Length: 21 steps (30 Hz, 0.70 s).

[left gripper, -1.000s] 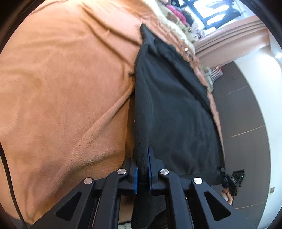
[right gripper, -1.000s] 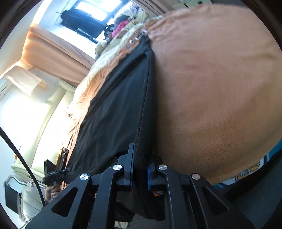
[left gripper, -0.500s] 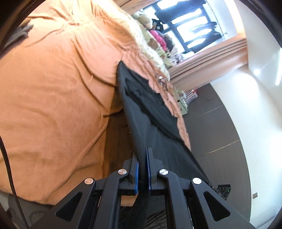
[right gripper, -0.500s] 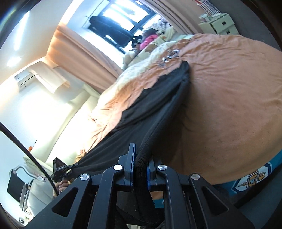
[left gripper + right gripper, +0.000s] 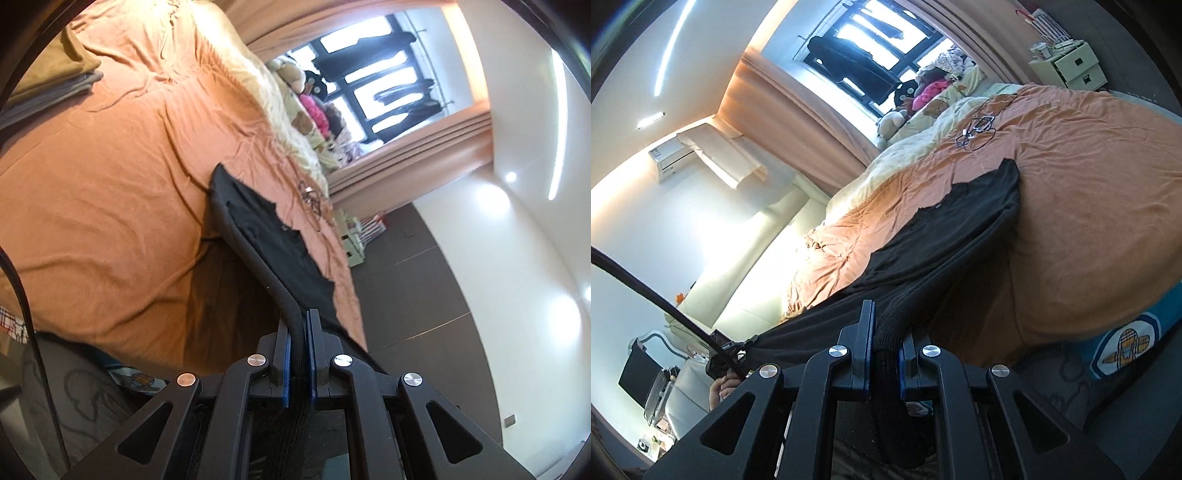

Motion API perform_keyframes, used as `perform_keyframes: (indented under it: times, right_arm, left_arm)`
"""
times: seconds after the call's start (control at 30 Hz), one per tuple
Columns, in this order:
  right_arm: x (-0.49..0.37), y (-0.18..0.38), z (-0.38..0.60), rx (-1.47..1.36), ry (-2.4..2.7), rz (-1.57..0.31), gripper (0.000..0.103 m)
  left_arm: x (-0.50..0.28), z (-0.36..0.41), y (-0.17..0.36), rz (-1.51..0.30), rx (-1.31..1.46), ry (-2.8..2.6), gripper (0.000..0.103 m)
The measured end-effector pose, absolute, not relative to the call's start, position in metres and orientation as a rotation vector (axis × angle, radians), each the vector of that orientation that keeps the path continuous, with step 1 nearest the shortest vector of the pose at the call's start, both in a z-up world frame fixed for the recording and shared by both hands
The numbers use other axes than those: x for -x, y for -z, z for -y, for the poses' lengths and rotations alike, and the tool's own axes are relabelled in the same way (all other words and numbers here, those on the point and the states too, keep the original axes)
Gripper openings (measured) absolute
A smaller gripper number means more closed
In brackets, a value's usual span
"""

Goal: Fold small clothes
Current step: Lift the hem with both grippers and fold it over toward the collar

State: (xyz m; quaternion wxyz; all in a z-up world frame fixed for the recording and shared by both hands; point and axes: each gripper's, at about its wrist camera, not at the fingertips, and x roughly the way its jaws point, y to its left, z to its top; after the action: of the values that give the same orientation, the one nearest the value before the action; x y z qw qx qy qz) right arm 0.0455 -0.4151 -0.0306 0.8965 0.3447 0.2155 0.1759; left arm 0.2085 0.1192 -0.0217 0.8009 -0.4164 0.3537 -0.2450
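Left wrist view: the left gripper [image 5: 298, 332] has its jaws closed on the ribbed hem of a black garment [image 5: 266, 229]; the blue pads [image 5: 283, 354] press the fabric from both sides. The garment runs from the jaws up and away to the orange bedspread [image 5: 110, 177], where its far end lies flat, with a collar label visible; the near part hangs lifted above the bedspread and throws a shadow on it. A stack of folded clothes [image 5: 55, 74], olive over grey, rests on the bedspread well apart from the garment, at the upper left. A cream blanket [image 5: 258, 85] and soft toys [image 5: 299, 96] lie beyond the garment, toward the window [image 5: 376, 77]. Dark floor [image 5: 424, 295] lies beside the bed on the right.

Right wrist view: the right gripper [image 5: 886, 332] is likewise clamped on the garment's [image 5: 960, 225] thick ribbed edge; fabric bunches between the pads [image 5: 871, 343] and hangs below them. The garment stretches from the jaws to the bedspread [image 5: 1089, 184], its far end resting there near a black line drawing printed on the cloth. At the left, the taut lower edge of the garment leads to the other gripper [image 5: 720, 354], held by a hand [image 5: 722, 387]; its jaws are too small to judge here. A white drawer unit [image 5: 1071, 66] stands beyond the bed.
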Motion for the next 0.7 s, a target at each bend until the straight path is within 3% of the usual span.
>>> perform_keyframes:
  times: [0.33,0.7]
  right_arm:
    - [-0.044,0.034,0.401,-0.662,-0.417,-0.4,0.007]
    - [-0.087,0.024,0.423,-0.627,-0.352,-0.424,0.007]
  left_arm:
    - [-0.179,-0.148,-0.002,-0.706,0.887,0.533,0.007]
    - [-0.233,-0.14,-0.012,-0.727,0.842,0.514,0.007]
